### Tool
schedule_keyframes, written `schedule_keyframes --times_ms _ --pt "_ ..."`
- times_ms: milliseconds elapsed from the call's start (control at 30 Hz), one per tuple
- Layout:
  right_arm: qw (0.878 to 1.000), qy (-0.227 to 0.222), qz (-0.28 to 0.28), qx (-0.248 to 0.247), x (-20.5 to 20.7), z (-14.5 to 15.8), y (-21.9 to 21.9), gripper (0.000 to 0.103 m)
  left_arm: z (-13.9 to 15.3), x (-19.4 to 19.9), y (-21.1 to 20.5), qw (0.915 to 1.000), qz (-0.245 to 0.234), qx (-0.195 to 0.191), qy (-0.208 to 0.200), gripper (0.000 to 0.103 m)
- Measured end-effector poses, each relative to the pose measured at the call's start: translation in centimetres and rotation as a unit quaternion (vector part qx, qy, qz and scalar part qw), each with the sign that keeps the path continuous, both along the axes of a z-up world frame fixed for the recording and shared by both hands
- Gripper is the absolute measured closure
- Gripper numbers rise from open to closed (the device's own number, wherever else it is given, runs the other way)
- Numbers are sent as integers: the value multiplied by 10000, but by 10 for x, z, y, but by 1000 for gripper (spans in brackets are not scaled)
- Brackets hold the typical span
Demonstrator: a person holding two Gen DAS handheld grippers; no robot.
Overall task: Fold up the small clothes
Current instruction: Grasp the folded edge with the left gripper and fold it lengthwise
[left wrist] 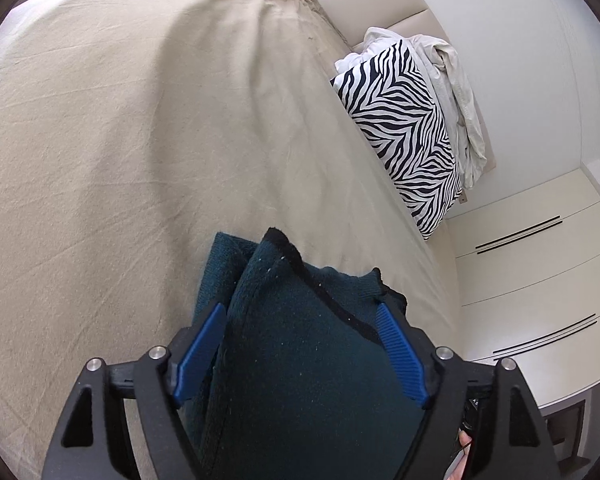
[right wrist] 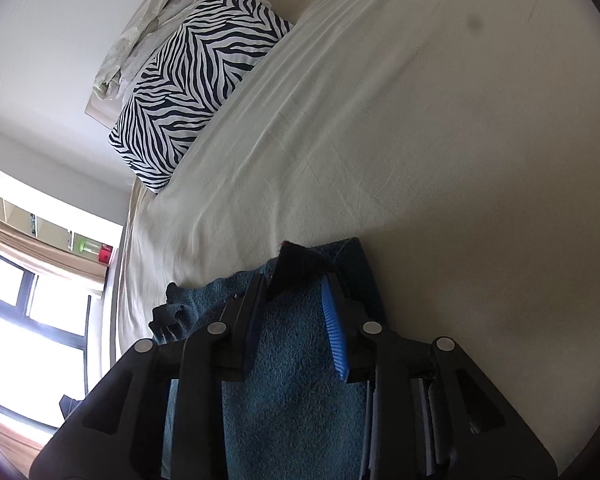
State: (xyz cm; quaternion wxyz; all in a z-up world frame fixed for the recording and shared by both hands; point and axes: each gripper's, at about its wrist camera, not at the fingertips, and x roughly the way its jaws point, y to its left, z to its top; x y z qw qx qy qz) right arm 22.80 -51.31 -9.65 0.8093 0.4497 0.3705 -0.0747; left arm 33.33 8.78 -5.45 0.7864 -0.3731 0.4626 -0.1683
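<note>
Near the bed's [left wrist: 120, 140] 6 o'clock edge, the dark teal knitted garment [left wrist: 300, 360] lies bunched between the released left gripper [left wrist: 300, 312] and right gripper [right wrist: 294, 284], seemingly just laid down for folding.

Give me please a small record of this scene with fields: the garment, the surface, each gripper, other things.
garment: dark teal knitted garment with black trim, lying on the bed
surface: beige bed sheet
left gripper: jaws wide, garment between them, pads not pressing
right gripper: jaws partly open, garment between them
other things: zebra-striped pillow; crumpled white cloth behind it
</note>
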Motion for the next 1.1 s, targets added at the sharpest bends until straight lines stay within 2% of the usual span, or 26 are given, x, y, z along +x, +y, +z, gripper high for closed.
schedule_keyframes --times_ms 33,100,233,367,567,667,867,967,1033,1100 --pt "10000 -32 23 -7 -3 1 0 60 0 -6 1 10000 -27 -15 -7 24" --pt "9999 -92 -16 -58 -14 9 -1 58 1 -20 5 10000 -70 65 -10 24" --pt "9990 -169 143 -395 -40 29 4 58 5 -53 8 9986 -179 454 -210 24" --pt "9941 23 488 -968 -69 40 21 58 3 -85 12 9960 -201 798 -352 27" --pt "9787 298 1053 -1734 -107 39 57 58 -6 -113 11 9912 -267 1228 -421 40" --pt "9710 351 1161 -2061 -125 39 71 58 -8 -122 5 9874 -362 1455 -508 46" --pt "9735 359 1053 -1998 -148 34 70 58 -11 -133 -8 9774 -515 1932 -686 58" --pt "9743 387 1016 -1974 -156 30 68 59 -13 -136 -7 9753 -455 2036 -722 70" --pt "9736 387 1015 -2007 -159 29 68 67 -13 -137 -6 9736 -453 2104 -760 81" --pt "9735 368 1010 -2020 -164 28 68 68 -12 -139 -6 9711 -465 2193 -818 85"
